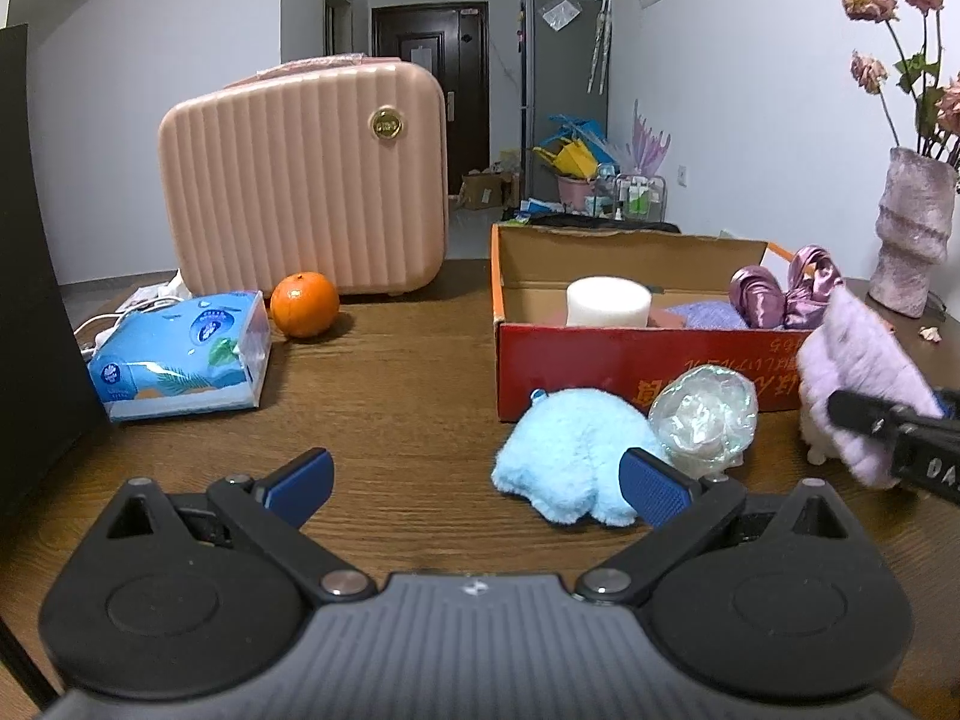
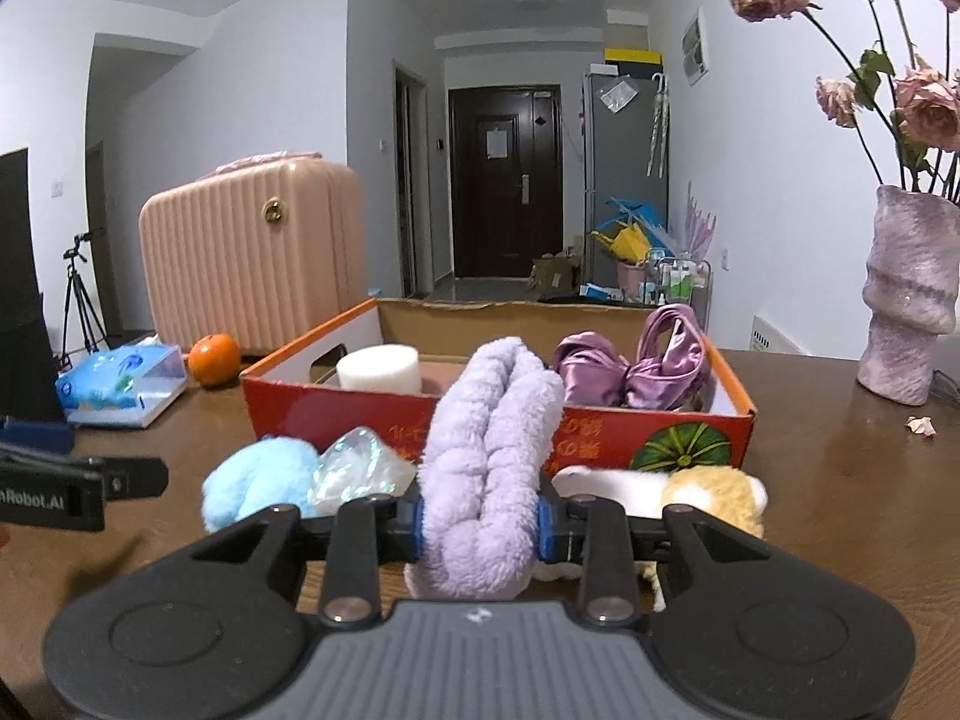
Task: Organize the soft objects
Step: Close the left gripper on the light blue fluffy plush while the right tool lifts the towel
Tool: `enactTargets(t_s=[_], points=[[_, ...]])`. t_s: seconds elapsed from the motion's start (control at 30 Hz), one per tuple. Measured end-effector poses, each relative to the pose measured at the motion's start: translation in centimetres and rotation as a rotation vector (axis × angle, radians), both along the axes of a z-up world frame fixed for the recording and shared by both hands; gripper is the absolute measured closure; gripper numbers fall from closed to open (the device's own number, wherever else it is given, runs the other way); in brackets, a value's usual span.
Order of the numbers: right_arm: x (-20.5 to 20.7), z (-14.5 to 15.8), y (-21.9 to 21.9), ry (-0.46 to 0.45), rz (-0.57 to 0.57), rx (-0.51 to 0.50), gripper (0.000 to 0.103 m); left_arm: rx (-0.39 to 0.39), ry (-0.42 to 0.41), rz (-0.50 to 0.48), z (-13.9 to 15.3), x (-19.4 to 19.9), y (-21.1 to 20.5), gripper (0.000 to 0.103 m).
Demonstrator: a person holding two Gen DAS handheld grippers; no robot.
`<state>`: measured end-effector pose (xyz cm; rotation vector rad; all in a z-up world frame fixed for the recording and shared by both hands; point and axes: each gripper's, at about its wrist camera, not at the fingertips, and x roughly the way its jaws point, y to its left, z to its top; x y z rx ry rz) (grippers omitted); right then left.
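Observation:
My right gripper [image 2: 480, 525] is shut on a fluffy lilac cloth [image 2: 489, 450], held above the table just in front of the red cardboard box [image 2: 600, 432]. The cloth also shows in the left wrist view [image 1: 858, 372] at the right edge. My left gripper [image 1: 474, 483] is open and empty, low over the table. A light blue plush [image 1: 570, 456] lies by its right finger, next to a crinkly clear ball [image 1: 705, 420]. A yellow-white plush [image 2: 702, 489] lies under my right gripper. The box holds a white foam cylinder [image 2: 378, 369] and purple satin pieces [image 2: 630, 363].
A pink ribbed suitcase [image 1: 306, 180] stands at the back left, with an orange [image 1: 304, 304] and a blue tissue pack [image 1: 180, 357] before it. A lilac vase [image 2: 909, 306] with dried roses stands at the right. A black panel [image 1: 24, 276] borders the left.

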<state>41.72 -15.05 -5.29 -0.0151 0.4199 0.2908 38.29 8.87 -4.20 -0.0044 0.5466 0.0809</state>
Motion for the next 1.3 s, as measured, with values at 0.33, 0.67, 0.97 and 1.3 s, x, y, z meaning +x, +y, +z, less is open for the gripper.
enactTargets(t_s=[0.33, 0.67, 0.97, 1.3], points=[[0.9, 0.1, -2.0, -0.028, -0.016, 0.02, 0.072, -0.046, 0.054, 0.018, -0.8, 2.1, -0.2, 0.0], [1.7, 0.3, -4.3, -0.063, -0.051, 0.017, 0.072, -0.038, 0.098, -0.023, -1.8, 4.4, -2.3, 0.0], [2.2, 0.2, -5.7, -0.077, -0.075, 0.011, 0.072, 0.009, 0.127, -0.05, -2.7, 5.8, -3.8, 0.0], [2.7, 0.0, -6.4, -0.072, -0.088, 0.006, 0.072, 0.043, 0.142, -0.065, -3.5, 7.5, -4.7, 0.0]])
